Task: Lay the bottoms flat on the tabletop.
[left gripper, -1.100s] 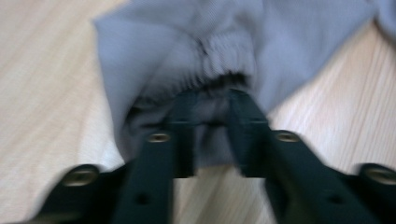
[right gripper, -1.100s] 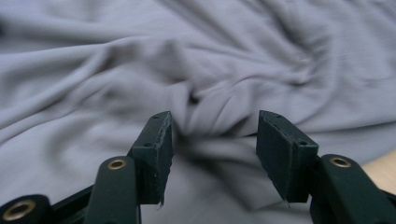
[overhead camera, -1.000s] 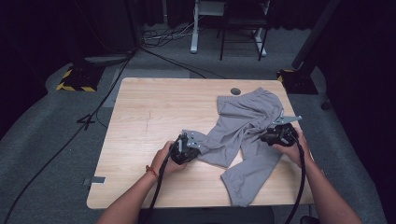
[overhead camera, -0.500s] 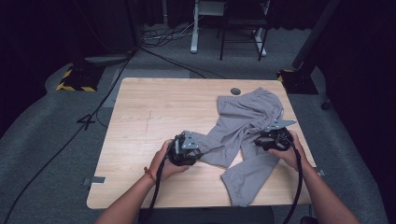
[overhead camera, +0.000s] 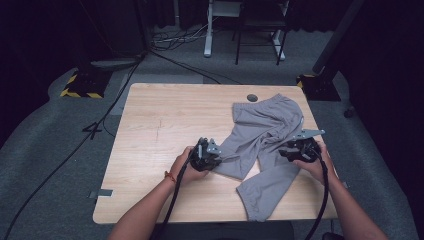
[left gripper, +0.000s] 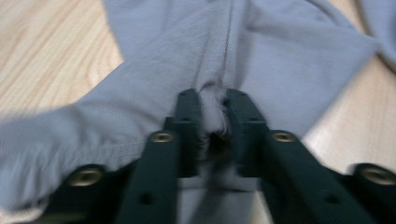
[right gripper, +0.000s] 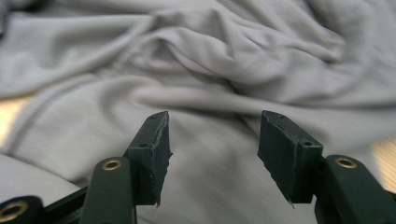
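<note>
Left gripper view: your left gripper point(left gripper: 214, 116) has just pinched shut on a fold of the pants point(left gripper: 261, 56), likely so you can pull that leg flat. Your right gripper point(right gripper: 212, 140) hangs open, with cloth just under it.

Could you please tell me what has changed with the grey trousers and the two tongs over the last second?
The left tongs opened briefly, have just been closing, and now pinch a fold of the grey trousers. The right tongs, open over the cloth, have just opened slightly wider. The trousers lie much as before on the table.
</note>
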The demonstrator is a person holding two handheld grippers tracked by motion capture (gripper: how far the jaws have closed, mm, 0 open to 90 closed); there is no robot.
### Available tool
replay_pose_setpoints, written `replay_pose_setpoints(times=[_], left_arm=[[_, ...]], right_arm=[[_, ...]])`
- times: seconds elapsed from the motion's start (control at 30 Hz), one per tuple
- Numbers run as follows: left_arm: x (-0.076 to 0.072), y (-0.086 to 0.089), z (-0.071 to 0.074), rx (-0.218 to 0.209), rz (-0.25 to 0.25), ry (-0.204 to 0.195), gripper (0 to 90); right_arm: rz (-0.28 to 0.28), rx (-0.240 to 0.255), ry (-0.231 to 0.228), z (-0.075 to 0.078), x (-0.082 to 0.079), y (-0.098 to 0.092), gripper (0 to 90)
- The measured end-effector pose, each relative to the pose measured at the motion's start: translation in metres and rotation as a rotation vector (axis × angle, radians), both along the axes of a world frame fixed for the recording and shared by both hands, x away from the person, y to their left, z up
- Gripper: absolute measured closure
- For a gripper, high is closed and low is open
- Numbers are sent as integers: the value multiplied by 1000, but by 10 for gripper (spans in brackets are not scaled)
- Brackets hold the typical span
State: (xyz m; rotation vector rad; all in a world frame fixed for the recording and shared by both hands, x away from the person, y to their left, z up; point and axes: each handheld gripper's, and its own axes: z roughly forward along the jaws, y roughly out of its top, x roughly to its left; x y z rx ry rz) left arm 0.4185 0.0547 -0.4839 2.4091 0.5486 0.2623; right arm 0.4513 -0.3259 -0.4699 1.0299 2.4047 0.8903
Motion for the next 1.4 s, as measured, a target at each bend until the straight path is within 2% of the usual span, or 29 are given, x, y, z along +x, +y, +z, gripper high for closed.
replay_pose_setpoints(times=[0.03, 0.13, 0.23, 0.33, 0.37, 0.57, 0.63, 0.7, 0.73, 0.8, 0.87, 0.9, 0.97, 1.0, 1.03, 1.1, 1.13, 1.17, 1.23, 1.33, 1.4], left_arm=[[-1, 1, 1, 3, -7, 5, 819], [-9, 7, 6, -33, -27, 25, 828], [-25, 14, 13, -79, -64, 44, 828], [-52, 17, 19, -89, -147, 71, 827], [-59, 17, 19, -84, -167, 72, 825], [-109, 14, 20, -65, -312, 140, 804], [-124, 10, 21, -62, -370, 145, 733], [-137, 6, 26, -42, -426, 126, 628], [-139, 4, 28, -42, -422, 115, 534], [-138, 2, 35, -80, -389, 95, 427], [-133, 2, 42, -116, -361, 69, 317], [-127, 2, 46, -124, -344, 49, 297], [-110, 3, 54, -167, -316, 24, 271], [-97, 3, 56, -179, -279, 12, 271], [-83, 1, 57, -177, -242, -6, 270], [-51, -7, 56, -143, -168, -57, 271], [-34, -13, 53, -148, -128, -53, 281], [-12, -21, 48, -119, -87, -60, 299], [16, -36, 39, -80, -24, -75, 314], [57, -56, 24, -66, 70, -40, 349], [76, -69, 15, -56, 112, -36, 400]], right_arm=[[-11, 1, -1, 0, -1, -5, 438], [-55, 1, -11, -1, -1, -15, 431], [-99, 3, -7, -8, 1, -24, 431], [-131, 6, 11, -17, 7, -29, 430], [-137, 23, 19, -20, 9, -31, 428], [-155, 53, 29, -21, 13, -34, 439], [-148, 48, 28, -21, 13, -32, 439], [-139, 46, 30, -20, 13, -30, 437], [-135, 41, 29, -20, 13, -29, 434], [-135, 40, 30, -20, 14, -28, 429], [-132, 39, 28, -20, 14, -27, 424], [-133, 38, 28, -20, 14, -27, 421], [-132, 37, 25, -20, 14, -26, 418], [-132, 35, 22, -19, 15, -26, 421], [-141, 30, 10, -19, 15, -26, 423], [-153, 39, -7, -16, 17, -27, 431], [-162, 47, -16, -15, 18, -27, 439], [-168, 45, -22, -13, 19, -28, 445], [-186, 36, -34, -12, 22, -30, 452], [-205, 25, -46, -11, 30, -33, 472], [-221, 31, -31, -13, 37, -35, 474]])
